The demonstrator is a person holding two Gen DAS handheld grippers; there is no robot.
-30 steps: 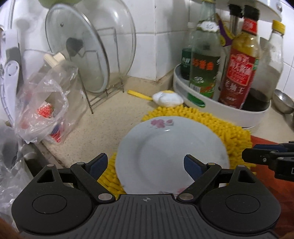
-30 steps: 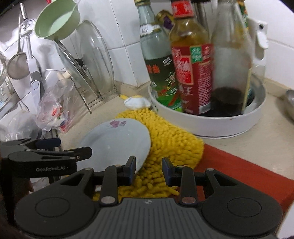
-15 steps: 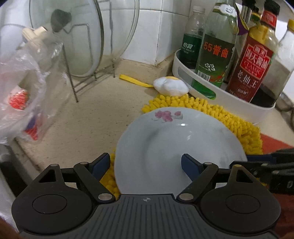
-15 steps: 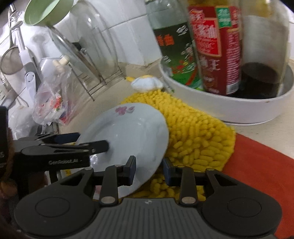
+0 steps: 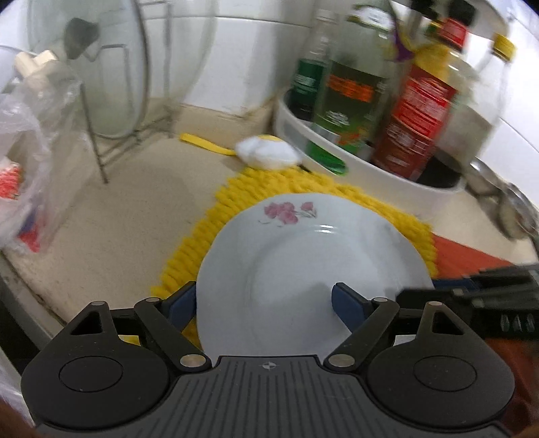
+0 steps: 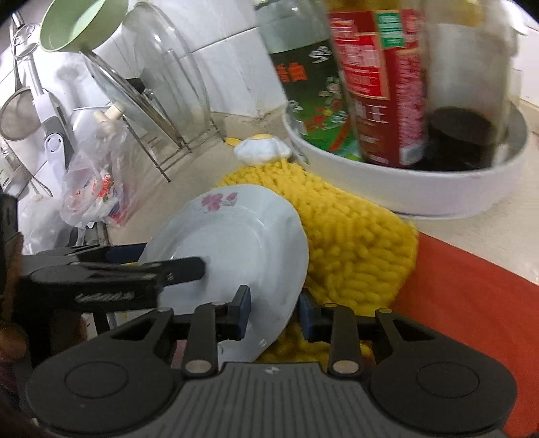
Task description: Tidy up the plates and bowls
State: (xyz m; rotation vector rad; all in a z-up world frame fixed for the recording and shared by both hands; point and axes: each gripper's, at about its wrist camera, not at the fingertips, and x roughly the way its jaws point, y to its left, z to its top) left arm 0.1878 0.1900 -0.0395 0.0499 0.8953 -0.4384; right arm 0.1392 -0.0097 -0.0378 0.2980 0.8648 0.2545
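Left gripper (image 5: 264, 303) held wide, jaws just been closing, with the near left rim of the plate (image 5: 303, 262) between them: left pad just outside the rim, right pad over the plate's white hollow, neither seen pressing; in the right wrist view, one black finger (image 6: 182, 269) of it lying across the plate's upper face, the other behind and below the rim.

Right gripper (image 6: 274, 311) narrow, jaws just drawn in slightly, straddling the plate's near right rim: left pad over the plate's face, right pad just past the edge on the mat side; possibly touching, but too blurred there to tell whether the pads bite or merely bracket it.

Plate white with a pink flower print on its far rim, sitting on the yellow shaggy mat (image 5: 209, 242) near the front of the bench (image 5: 128, 209), looking tilted in the right wrist view with its right edge raised above the mat.

Beyond the mat's far edge, a small white and yellow fried-egg-shaped thing (image 5: 266, 153); to the right of that, a round white tray (image 6: 438, 188) holding several bottles (image 6: 380, 84), green-labelled and red-labelled, blurred.

To the right of the yellow mat, a red mat (image 6: 471, 303) on the bench.

Far left, glass lids (image 5: 111, 67) standing upright in a wire rack against the tiled wall; nearer on the left, a clear plastic bag (image 5: 23, 175); above the lids in the right wrist view, a green bowl (image 6: 77, 23).
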